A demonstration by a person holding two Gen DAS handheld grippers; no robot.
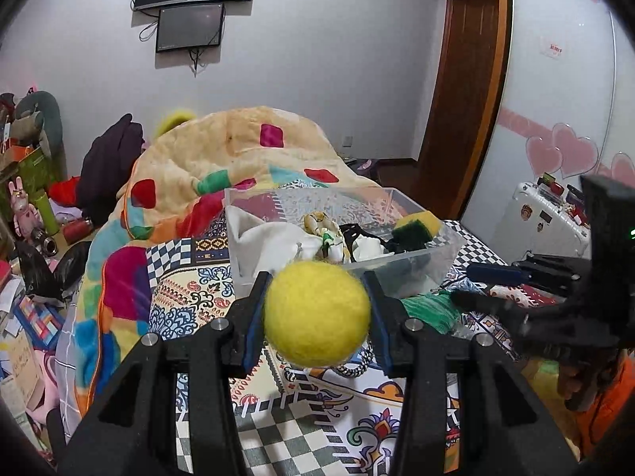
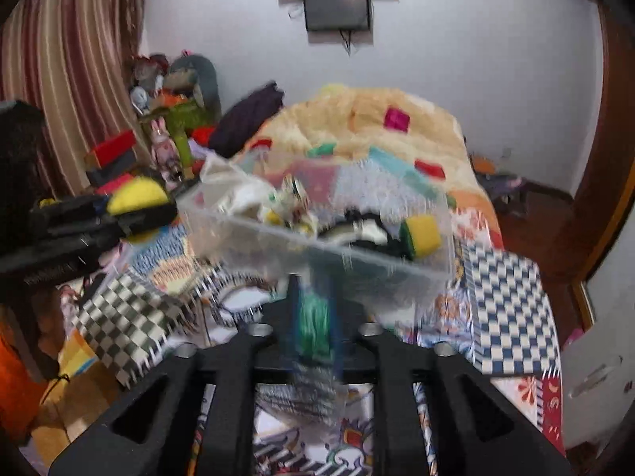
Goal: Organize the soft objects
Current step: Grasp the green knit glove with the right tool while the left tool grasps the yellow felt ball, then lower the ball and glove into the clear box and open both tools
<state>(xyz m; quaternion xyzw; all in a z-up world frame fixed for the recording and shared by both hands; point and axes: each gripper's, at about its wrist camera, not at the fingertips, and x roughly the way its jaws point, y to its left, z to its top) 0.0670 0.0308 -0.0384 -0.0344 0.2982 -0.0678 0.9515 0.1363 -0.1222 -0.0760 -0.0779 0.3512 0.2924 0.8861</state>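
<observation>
The left gripper (image 1: 317,309) is clamping a yellow ball (image 1: 316,314) between its two pads, holding it above the patterned bedspread (image 1: 278,416), just short of the clear box (image 1: 416,265). The left wrist view is showing the box contents sharply: white cloth (image 1: 274,240), a black item, and a yellow-green sponge (image 1: 416,228) at the right end. It is also catching the right gripper (image 1: 472,289) from the side, beside a green cloth (image 1: 428,309).

The right wrist view is blurring heavily. Here the right gripper (image 2: 315,317) is pinching that green cloth (image 2: 313,323), jaws nearly together. The box (image 2: 397,265) is sitting just ahead of it. The left gripper (image 2: 151,208) with the ball (image 2: 137,194) is appearing at far left.
</observation>
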